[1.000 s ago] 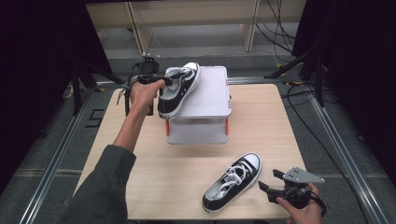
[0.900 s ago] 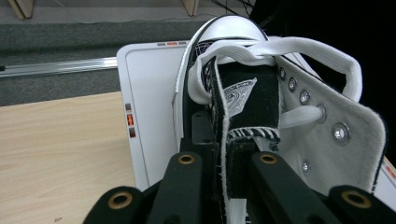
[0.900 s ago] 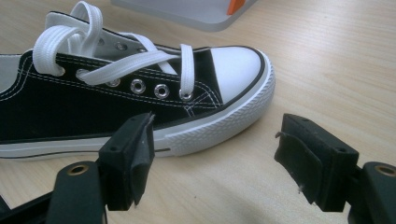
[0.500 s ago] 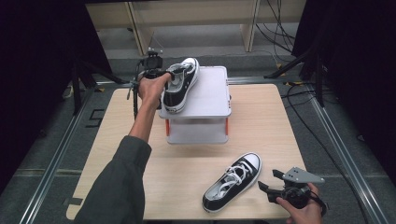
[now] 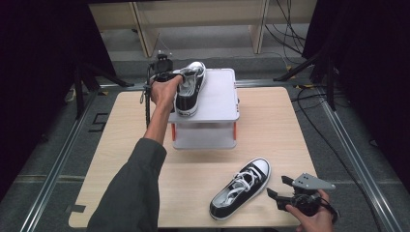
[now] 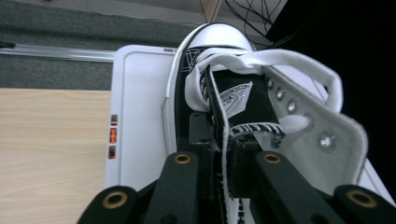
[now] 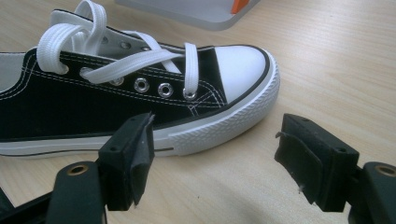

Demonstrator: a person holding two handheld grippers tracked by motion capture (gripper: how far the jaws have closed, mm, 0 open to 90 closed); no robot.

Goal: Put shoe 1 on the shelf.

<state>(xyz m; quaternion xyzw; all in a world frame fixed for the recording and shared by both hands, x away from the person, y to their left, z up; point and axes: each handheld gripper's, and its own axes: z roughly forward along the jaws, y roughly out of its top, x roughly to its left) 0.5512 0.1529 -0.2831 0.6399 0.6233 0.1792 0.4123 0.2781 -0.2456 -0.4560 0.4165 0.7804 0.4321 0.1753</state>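
Observation:
A black canvas sneaker with a white toe cap (image 5: 189, 89) (image 6: 219, 74) rests on the left side of a white two-level stand (image 5: 217, 96). My left gripper (image 5: 170, 77) (image 6: 223, 161) is shut on the side wall of that shoe by its laces. The matching sneaker (image 5: 240, 187) (image 7: 140, 93) lies on the wooden table (image 5: 121, 145) near the front, toe pointing to the back right. My right gripper (image 5: 278, 195) (image 7: 212, 161) is open just right of it, low over the table, with nothing between its jaws.
The stand (image 6: 137, 112) has orange side supports (image 5: 235, 130) and sits at the table's back centre. Metal rails (image 5: 58, 159) run along both table sides. Wooden shelving legs (image 5: 145, 29) and cables (image 5: 309, 96) lie behind the table.
My left gripper has carried the first sneaker further back onto the stand top and straightened it. The right gripper and the second sneaker have not moved.

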